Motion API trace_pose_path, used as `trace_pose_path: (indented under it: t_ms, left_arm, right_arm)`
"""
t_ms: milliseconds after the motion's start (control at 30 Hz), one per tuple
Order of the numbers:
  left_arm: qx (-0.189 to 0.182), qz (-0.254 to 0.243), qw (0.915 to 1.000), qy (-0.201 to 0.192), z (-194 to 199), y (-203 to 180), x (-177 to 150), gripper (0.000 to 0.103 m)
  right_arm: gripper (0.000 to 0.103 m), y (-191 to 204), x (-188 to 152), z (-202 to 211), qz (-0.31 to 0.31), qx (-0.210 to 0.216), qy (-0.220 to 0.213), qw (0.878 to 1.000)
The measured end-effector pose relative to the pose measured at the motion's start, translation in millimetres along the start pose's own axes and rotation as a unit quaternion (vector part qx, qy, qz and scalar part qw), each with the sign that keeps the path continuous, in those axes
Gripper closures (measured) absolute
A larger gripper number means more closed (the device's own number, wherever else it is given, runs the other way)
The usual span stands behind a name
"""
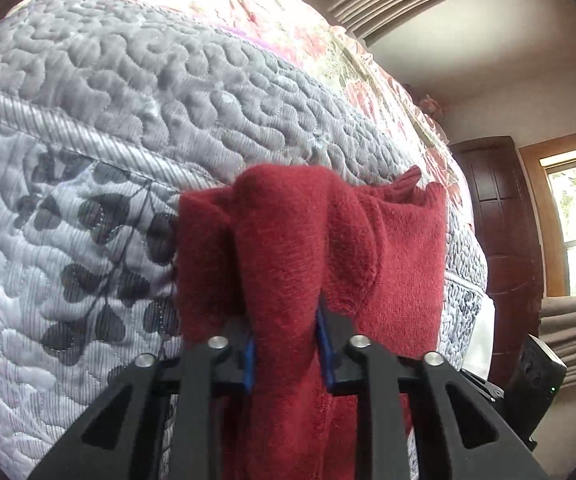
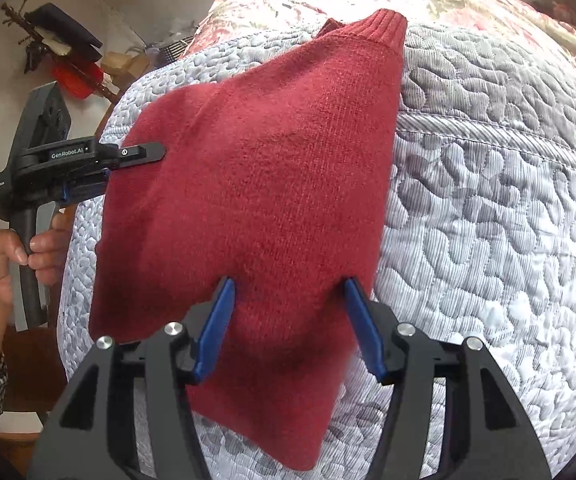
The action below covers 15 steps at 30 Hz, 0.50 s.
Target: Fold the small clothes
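Sweater (image 2: 256, 184) lies on the gray quilt (image 2: 488, 208), and we have it caught at two spots so the knit keeps its shape for the fold. Our left gripper (image 1: 286, 344) is pinching a thick bunch of red fabric. Our right gripper (image 2: 288, 308) sits spread wide with its blue pads (image 2: 216, 328) straddling the near edge, gripping nothing, probably steadying it.
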<state>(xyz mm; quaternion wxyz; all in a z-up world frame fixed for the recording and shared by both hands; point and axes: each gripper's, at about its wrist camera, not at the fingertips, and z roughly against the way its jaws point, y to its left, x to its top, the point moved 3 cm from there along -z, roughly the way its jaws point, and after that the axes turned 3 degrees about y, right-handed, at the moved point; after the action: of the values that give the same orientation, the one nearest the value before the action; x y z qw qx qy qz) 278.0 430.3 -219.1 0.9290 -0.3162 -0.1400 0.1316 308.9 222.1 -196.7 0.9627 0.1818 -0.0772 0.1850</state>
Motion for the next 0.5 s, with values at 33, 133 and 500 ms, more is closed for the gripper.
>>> trace_pose_path:
  t_ms: [33, 133, 500]
  left_arm:
    - [-0.007, 0.0, 0.9999, -0.009, 4.5, 1.6, -2.8, 0.082]
    - [0.009, -0.001, 0.9998, -0.018, 6.5, 15.0, -4.7, 0.082]
    - [0.022, -0.001, 0.9998, 0.001, 0.8, 12.0, -7.7, 0.057]
  right_arm:
    - [0.045, -1.9, -0.2, 0.5, -0.004, 0.008, -0.001, 1.0]
    - [0.044, -4.3, -0.6, 0.2, -0.007, 0.019, -0.004, 1.0]
    - [0.038, -3.4, 4.1, 6.9, -0.008, 0.018, 0.001, 1.0]
